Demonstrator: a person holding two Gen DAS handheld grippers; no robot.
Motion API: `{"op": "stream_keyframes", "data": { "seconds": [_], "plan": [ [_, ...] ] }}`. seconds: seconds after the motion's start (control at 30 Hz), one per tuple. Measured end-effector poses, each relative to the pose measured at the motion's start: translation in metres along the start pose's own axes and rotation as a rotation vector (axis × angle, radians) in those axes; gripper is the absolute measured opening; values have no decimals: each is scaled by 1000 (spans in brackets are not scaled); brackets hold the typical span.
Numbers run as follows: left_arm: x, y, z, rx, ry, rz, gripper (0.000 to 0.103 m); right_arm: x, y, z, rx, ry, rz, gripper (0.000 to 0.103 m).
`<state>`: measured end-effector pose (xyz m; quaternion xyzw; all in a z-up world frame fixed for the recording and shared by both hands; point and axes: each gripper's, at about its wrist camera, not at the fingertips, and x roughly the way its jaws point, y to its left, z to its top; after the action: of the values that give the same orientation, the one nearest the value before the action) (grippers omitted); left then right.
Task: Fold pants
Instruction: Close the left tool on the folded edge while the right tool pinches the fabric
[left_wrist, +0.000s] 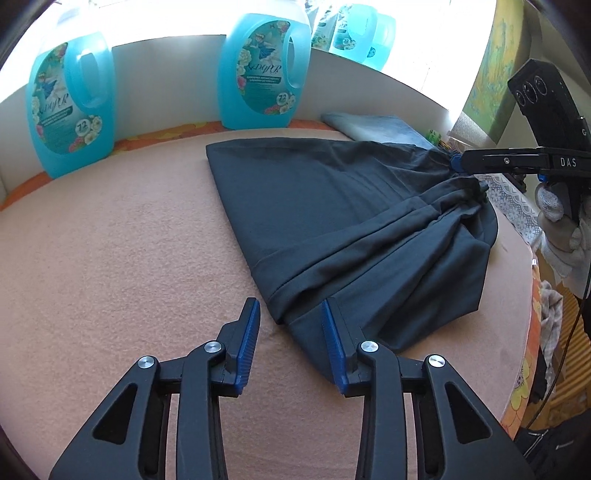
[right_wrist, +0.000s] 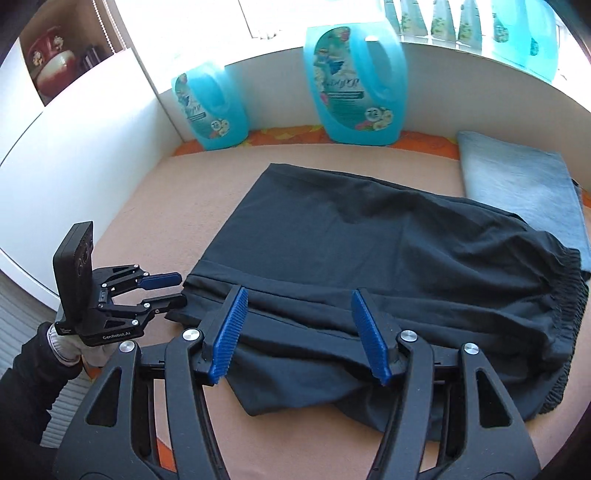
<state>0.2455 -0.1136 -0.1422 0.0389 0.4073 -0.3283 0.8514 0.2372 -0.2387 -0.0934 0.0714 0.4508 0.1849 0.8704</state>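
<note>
I see the black pants (right_wrist: 351, 266) lying mid-frame on the pink surface (left_wrist: 110, 258), blue detergent jugs (left_wrist: 70, 107) and a folded blue cloth (right_wrist: 524, 184) behind. My left gripper (left_wrist: 290, 339) fingers stand narrowly apart at the hem corner; my right gripper (right_wrist: 297, 332) fingers are wide above the cloth. The waistband's far end is cut off at lower right.

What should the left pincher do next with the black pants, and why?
Probably close the left gripper on the near hem corner of the pants. Its jaws stand open with that corner lying between them, not yet gripped, so it cannot lift the hem to fold.

We see two blue detergent jugs (right_wrist: 356, 88) (right_wrist: 210, 107) by the white wall, a folded light-blue towel (right_wrist: 524, 184) on the peach worktop (left_wrist: 110, 258).
</note>
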Motion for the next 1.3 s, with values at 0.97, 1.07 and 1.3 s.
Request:
{"op": "stream_keyframes", "data": {
  "seconds": [0.97,1.07,1.3],
  "plan": [
    [-10,-11,-17,93,33,-30,3,173,49,78,-25,318,-146,21],
    [-17,-13,-16,136,25,17,3,172,48,78,-25,319,-140,21],
    [3,-4,8,124,28,-10,46,173,46,78,-13,324,-122,21]
  ]
}}
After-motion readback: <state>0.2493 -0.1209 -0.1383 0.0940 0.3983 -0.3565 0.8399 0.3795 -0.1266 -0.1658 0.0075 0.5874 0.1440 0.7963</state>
